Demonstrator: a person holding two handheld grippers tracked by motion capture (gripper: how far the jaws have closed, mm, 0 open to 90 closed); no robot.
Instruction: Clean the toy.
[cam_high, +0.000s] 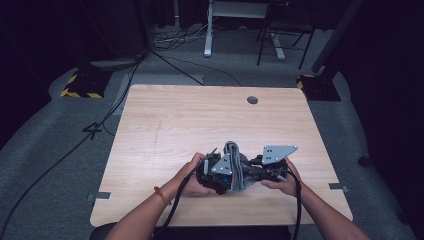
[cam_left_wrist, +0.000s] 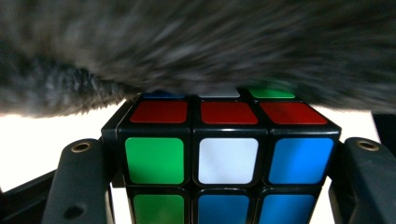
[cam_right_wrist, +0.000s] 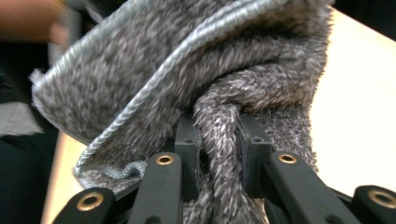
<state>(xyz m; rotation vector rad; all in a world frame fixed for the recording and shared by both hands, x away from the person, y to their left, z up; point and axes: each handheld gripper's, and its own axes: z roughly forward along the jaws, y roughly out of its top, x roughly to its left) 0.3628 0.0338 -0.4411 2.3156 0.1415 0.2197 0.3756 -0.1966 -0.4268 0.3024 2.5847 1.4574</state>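
A Rubik's cube (cam_left_wrist: 224, 158) with red, green, white and blue stickers sits clamped between the two jaws of my left gripper (cam_left_wrist: 224, 186). A fuzzy grey cloth (cam_left_wrist: 196, 46) drapes over the cube's top. My right gripper (cam_right_wrist: 218, 154) is shut on a bunched fold of that same grey cloth (cam_right_wrist: 187, 79). In the high view both grippers meet near the table's front middle: the left gripper (cam_high: 216, 172) and the right gripper (cam_high: 260, 167) face each other with the grey cloth (cam_high: 235, 165) between them, and the cube is hidden there.
The light wooden table (cam_high: 200, 120) has a round grommet hole (cam_high: 252, 100) near its back edge. Cables (cam_high: 172, 210) trail off the front edge from each gripper. Desk legs and floor cables (cam_high: 190, 40) lie beyond the table.
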